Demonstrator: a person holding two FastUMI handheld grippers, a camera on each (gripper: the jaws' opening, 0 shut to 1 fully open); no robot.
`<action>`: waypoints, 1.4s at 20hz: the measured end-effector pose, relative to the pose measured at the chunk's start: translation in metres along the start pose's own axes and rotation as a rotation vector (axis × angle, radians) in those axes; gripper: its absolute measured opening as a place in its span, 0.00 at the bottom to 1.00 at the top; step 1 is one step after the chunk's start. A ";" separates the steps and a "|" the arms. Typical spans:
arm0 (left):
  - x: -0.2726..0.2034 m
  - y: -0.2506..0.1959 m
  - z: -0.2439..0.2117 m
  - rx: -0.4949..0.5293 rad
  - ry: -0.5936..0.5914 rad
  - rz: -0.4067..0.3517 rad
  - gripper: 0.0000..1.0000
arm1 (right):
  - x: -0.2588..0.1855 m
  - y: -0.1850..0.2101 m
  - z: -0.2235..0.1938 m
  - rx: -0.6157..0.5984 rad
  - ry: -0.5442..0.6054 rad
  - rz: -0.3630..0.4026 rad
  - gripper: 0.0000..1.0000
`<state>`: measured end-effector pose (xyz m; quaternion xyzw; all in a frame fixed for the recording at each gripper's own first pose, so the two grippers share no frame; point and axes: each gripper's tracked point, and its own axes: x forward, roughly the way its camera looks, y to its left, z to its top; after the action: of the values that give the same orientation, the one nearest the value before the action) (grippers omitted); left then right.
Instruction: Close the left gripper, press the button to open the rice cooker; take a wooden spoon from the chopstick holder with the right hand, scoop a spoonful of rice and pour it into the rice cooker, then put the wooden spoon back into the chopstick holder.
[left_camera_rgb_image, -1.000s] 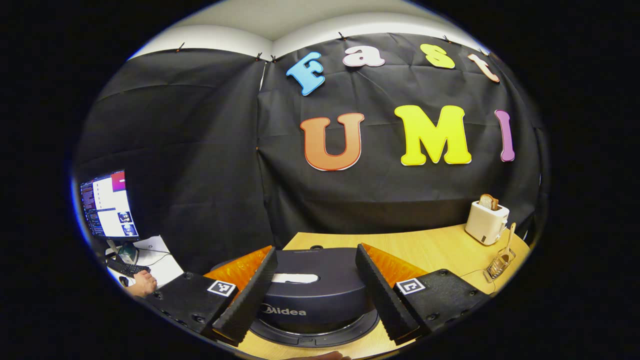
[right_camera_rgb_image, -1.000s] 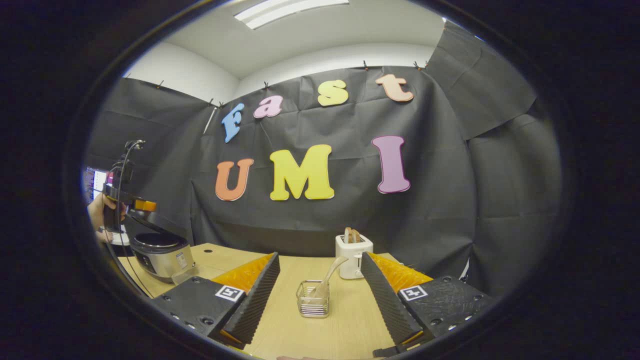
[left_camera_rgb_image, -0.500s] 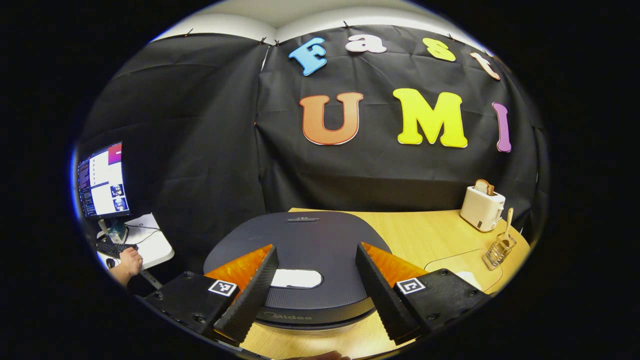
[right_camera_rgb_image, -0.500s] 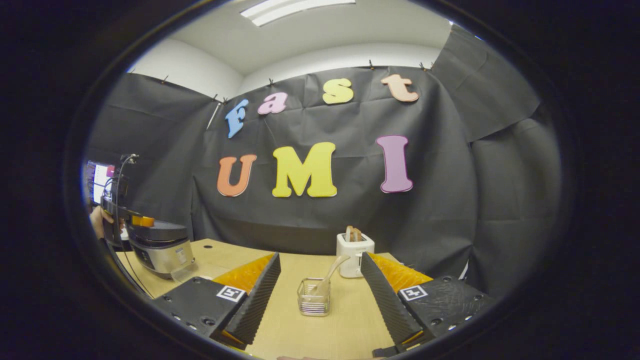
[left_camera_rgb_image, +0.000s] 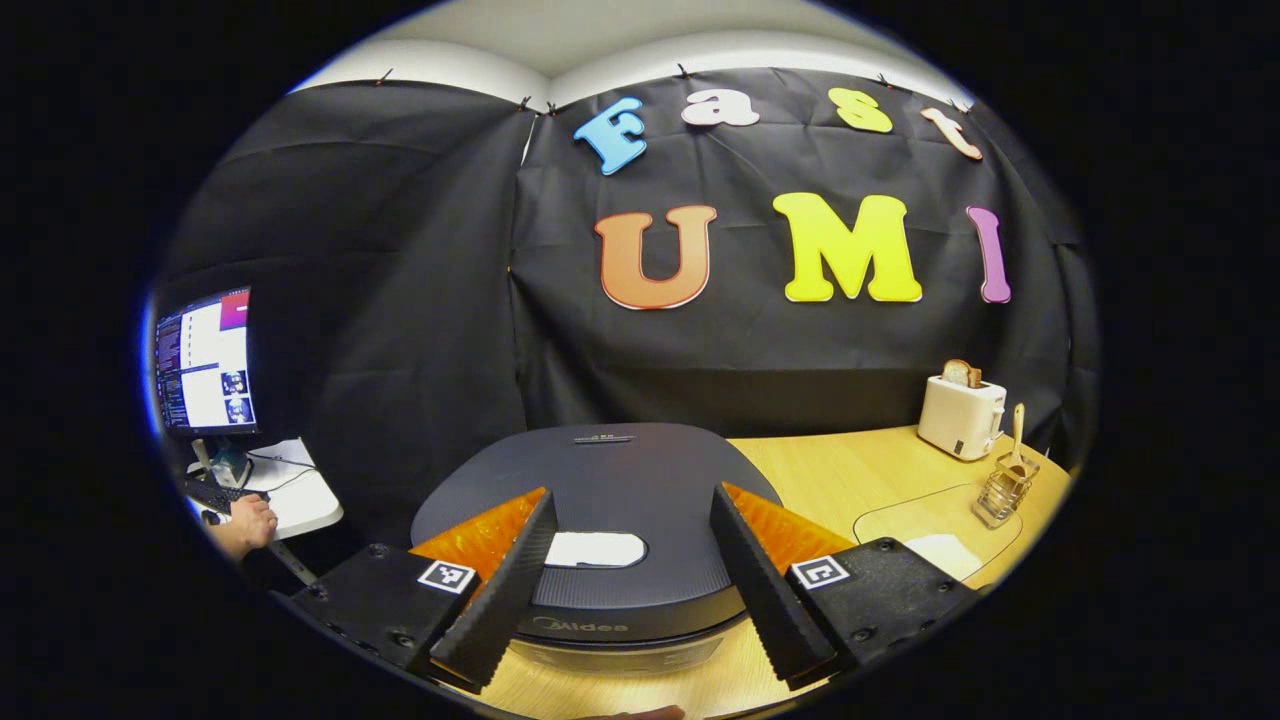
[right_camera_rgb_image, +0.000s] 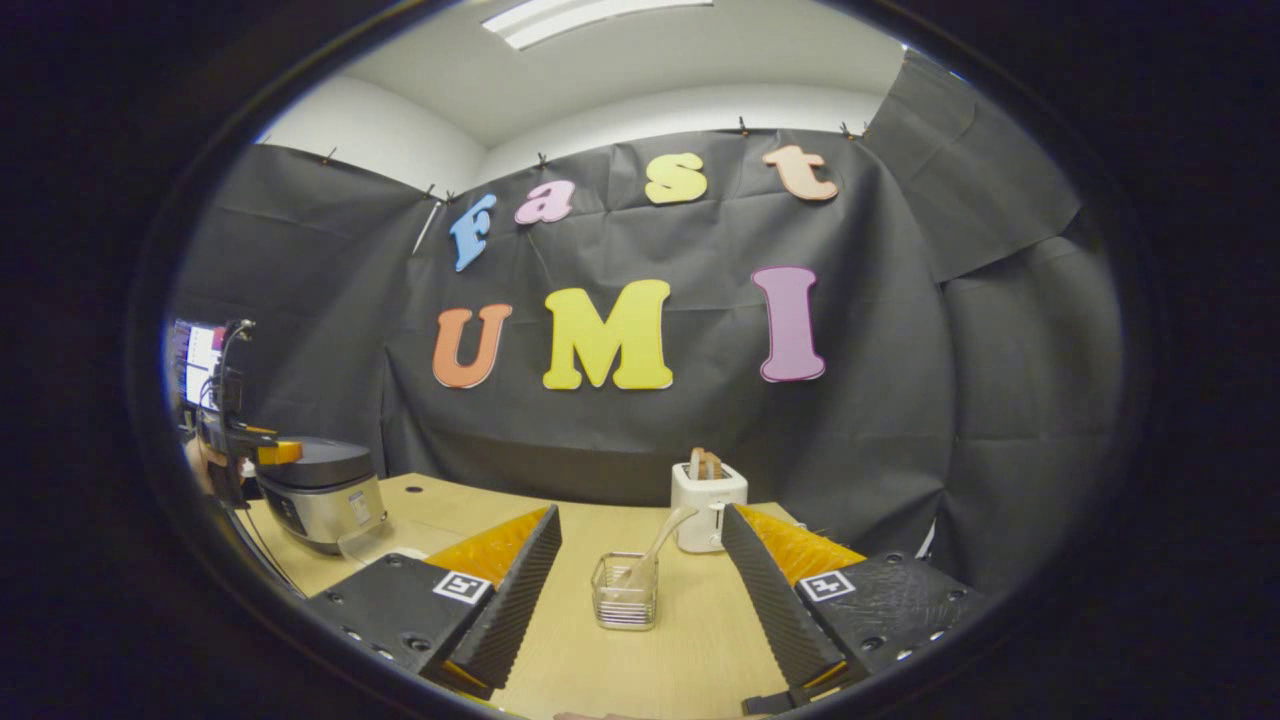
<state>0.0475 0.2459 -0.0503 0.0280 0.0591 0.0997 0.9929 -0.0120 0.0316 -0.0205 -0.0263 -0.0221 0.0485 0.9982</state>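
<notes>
Wooden table (right_camera_rgb_image: 690, 640): one rice cooker (left_camera_rgb_image: 610, 480), one chopstick holder (right_camera_rgb_image: 624, 604), one wooden spoon (right_camera_rgb_image: 655, 548); both tongs (left_camera_rgb_image: 622, 590) (right_camera_rgb_image: 640, 610) wide open, empty.

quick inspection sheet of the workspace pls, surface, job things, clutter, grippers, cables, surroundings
Surface: wooden table, a clear mat lying on it.
Job's things: rice cooker with lid down; wooden spoon standing in the chopstick holder.
Clutter: toaster with bread in it.
Grippers: left gripper open above the cooker lid; right gripper open, facing the holder.
Cables: one hangs from the left gripper.
Surroundings: black cloth wall; monitor, a hand at a keyboard.
</notes>
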 end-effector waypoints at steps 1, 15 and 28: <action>-0.001 0.000 -0.002 -0.006 -0.021 0.004 0.98 | 0.000 0.000 -0.001 0.002 0.002 -0.001 0.96; -0.016 -0.003 -0.005 -0.006 -0.074 0.058 0.93 | -0.002 0.015 -0.001 -0.014 0.002 0.023 0.96; -0.104 -0.079 0.033 -0.013 -0.062 -0.038 0.94 | -0.023 0.048 -0.009 -0.044 0.060 0.014 0.97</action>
<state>-0.0345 0.1459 -0.0111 0.0236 0.0281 0.0805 0.9961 -0.0391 0.0765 -0.0329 -0.0499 0.0069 0.0544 0.9972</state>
